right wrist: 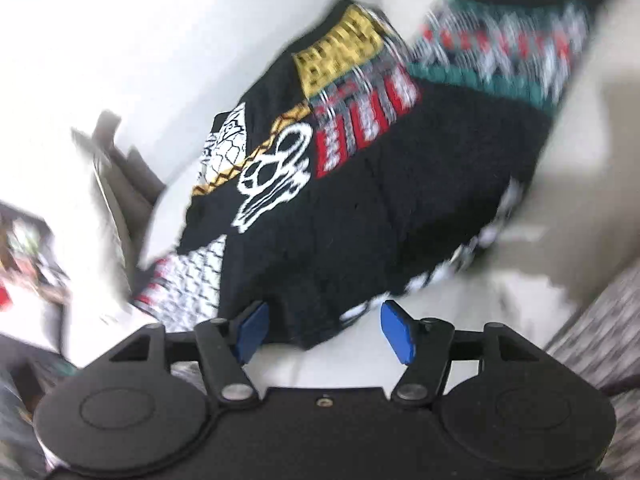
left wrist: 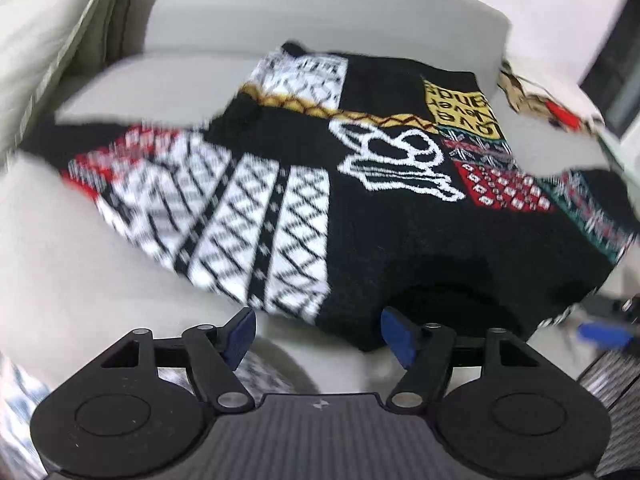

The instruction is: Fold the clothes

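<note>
Lying ahead of both wide claws: sweater (left wrist: 360, 216); left claw (left wrist: 318, 338), right claw (right wrist: 324, 332).

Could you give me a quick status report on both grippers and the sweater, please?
Left gripper open, empty. Right gripper open, empty. Patterned black sweater lying on the sofa, not gripped. Nothing blocking its near edge.

Ahead of both claws the sweater (left wrist: 360, 220) is coarse matt knit, its patterns woven in; under it the sofa (left wrist: 100, 260) looks smooth, matt cloth; the left claw (left wrist: 318, 334) and right claw (right wrist: 320, 330) are matt black plastic with metal pivots; their pads (right wrist: 396, 330) are dull blue.
</note>
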Motion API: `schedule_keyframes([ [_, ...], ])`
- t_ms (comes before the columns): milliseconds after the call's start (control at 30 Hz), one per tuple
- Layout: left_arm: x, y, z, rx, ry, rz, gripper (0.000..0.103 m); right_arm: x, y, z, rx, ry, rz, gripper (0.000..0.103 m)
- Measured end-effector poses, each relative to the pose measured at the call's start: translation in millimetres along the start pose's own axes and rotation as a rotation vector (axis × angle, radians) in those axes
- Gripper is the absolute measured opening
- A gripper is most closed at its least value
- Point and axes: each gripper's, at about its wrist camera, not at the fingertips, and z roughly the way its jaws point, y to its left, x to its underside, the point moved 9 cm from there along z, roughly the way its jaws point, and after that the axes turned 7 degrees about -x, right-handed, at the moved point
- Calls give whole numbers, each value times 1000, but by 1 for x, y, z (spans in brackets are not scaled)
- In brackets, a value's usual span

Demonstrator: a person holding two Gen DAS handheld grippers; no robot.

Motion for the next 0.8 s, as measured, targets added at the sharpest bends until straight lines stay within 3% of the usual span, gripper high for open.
schedule_keyframes([
  [167,-4,-2,28,35,49,-151,73,-3,-27,12,12,-40,173,61],
  [300,-10,-9,44,-3,57,-153,76,-9,-46,22,-18,-105,273,48],
  [433,-14,-14,63,-15,54,-146,84,-15,-63,33,-55,-174,363,48],
  [533,-16,-16,66,-48,25,-134,81,-24,-66,40,-36,-231,322,46],
  [600,-17,-17,62,-106,-2,-85,49,-28,-67,43,34,-245,254,16],
  [633,-17,-19,58,-129,-21,-47,42,-30,-64,44,75,-235,195,16],
  [667,-18,-19,53,-167,-40,-5,18,-29,-58,42,104,-236,131,15],
  [800,-15,-18,30,-186,-65,67,6,-20,-23,22,191,-243,-118,13],
])
